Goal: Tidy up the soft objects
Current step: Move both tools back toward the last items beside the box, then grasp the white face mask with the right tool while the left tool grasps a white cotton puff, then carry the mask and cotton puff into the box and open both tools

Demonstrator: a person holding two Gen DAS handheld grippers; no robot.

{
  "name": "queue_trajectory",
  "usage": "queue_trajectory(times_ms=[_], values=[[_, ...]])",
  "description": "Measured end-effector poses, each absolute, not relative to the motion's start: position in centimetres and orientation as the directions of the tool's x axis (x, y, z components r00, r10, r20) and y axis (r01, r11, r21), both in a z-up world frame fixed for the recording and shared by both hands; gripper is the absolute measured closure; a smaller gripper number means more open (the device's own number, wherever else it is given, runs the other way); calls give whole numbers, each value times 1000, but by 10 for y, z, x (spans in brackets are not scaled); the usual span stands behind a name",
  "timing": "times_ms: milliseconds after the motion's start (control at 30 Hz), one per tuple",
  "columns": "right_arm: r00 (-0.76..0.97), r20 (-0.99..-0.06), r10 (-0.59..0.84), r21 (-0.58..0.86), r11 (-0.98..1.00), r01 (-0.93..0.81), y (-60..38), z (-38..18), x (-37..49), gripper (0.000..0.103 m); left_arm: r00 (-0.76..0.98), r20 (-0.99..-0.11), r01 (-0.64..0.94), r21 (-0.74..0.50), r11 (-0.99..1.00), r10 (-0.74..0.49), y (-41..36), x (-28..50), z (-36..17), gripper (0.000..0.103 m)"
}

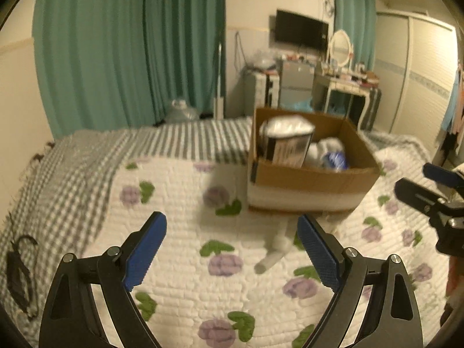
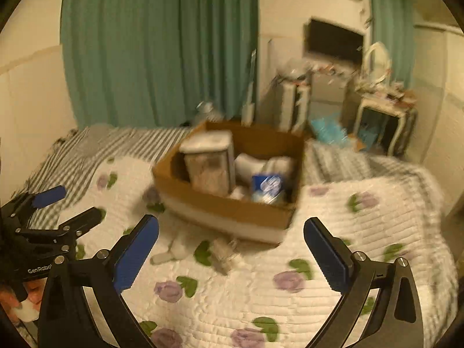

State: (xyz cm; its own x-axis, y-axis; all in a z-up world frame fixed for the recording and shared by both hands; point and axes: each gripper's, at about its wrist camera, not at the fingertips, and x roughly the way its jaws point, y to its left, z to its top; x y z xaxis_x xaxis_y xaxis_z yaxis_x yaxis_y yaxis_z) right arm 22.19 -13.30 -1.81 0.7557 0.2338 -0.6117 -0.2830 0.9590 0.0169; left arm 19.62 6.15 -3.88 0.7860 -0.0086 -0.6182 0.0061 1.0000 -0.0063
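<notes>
A brown cardboard box (image 1: 313, 178) stands on the bed and holds a black-and-white soft pack (image 1: 285, 142), white soft items and a blue-and-white pack (image 1: 336, 159). The box also shows in the right wrist view (image 2: 232, 208). A white sock-like soft item (image 1: 275, 249) lies on the quilt just in front of the box, between my left gripper's (image 1: 232, 232) fingertips; it also shows in the right wrist view (image 2: 174, 250). A small clear crumpled item (image 2: 224, 250) lies near it. Both grippers are open and empty. My right gripper (image 2: 232, 239) hovers in front of the box.
The bed has a white floral quilt (image 1: 203, 290) over a grey checked blanket (image 1: 72, 174). A black item (image 1: 20, 275) lies at the left bed edge. Teal curtains, a dresser with a mirror (image 1: 340, 46), a TV and a wardrobe stand beyond.
</notes>
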Motion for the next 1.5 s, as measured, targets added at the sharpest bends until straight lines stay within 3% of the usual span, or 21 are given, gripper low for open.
queue_trajectory(times_ms=[433,500,633,767,867,933,1033,1067,1500], values=[[633,-744,214,26,956,-293,-123,-135,296,5,674,-738,16,-28,999,-32,56,246,-121,10],[597,-768,230,40,949,-314,-119,-148,303,13,664,-746,27,-32,999,-42,52,250,-126,10],[549,-800,242,47,937,-345,-113,-162,312,58,639,-764,87,-41,995,-87,34,253,-137,10],[550,-800,242,54,940,-337,-117,-157,309,72,632,-769,152,-1,988,-97,11,254,-148,12],[591,-781,202,16,952,-304,-125,-145,302,72,628,-769,191,0,982,-122,0,257,-154,14],[592,-775,219,50,956,-288,-132,-142,301,72,624,-770,219,12,976,-130,-8,257,-157,44],[591,-780,207,51,961,-270,-137,-145,300,72,608,-782,259,33,965,-136,-17,255,-163,69],[590,-782,199,44,963,-266,-138,-146,299,72,609,-779,278,30,960,-152,-19,252,-162,72],[649,-731,213,72,969,-236,-149,-110,251,72,663,-734,282,63,957,-147,-24,212,-113,74]])
